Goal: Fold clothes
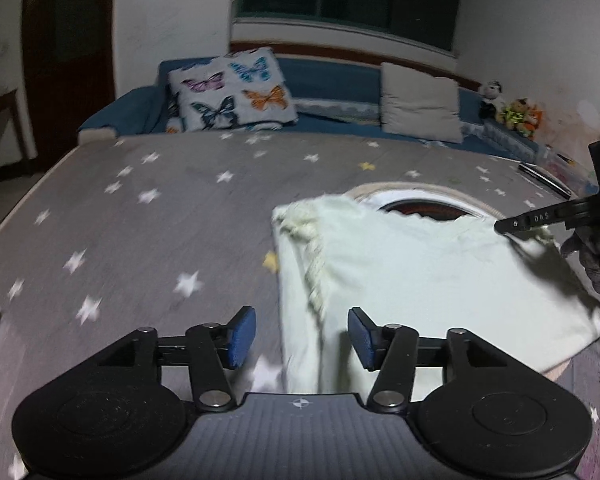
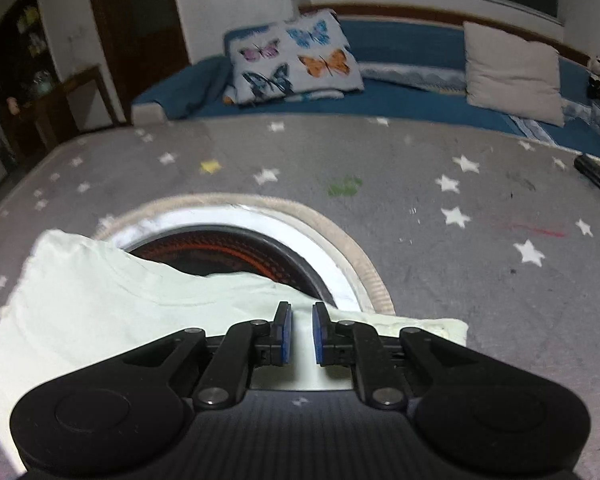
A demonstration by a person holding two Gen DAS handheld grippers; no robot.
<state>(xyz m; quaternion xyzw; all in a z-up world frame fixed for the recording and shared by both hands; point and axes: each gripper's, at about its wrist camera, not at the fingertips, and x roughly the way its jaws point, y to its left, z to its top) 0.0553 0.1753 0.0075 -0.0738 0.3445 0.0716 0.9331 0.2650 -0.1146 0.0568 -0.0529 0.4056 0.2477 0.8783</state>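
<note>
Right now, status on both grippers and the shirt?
Left gripper open over the shirt. Right gripper narrow, grip unclear. Round insert under shirt.

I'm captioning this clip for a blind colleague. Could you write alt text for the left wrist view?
The left claw stands open above the near edge of a pale folded garment on a grey star-print table cover. The right claw reaches to the garment's far right corner. Behind, a blue sofa holds a butterfly cushion.

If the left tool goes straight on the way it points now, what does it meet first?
Most likely the pale green garment: its folded left edge lies just ahead of the left tool, between the open pads. Depth is unclear, so it may meet the star-print cover beneath.
</note>
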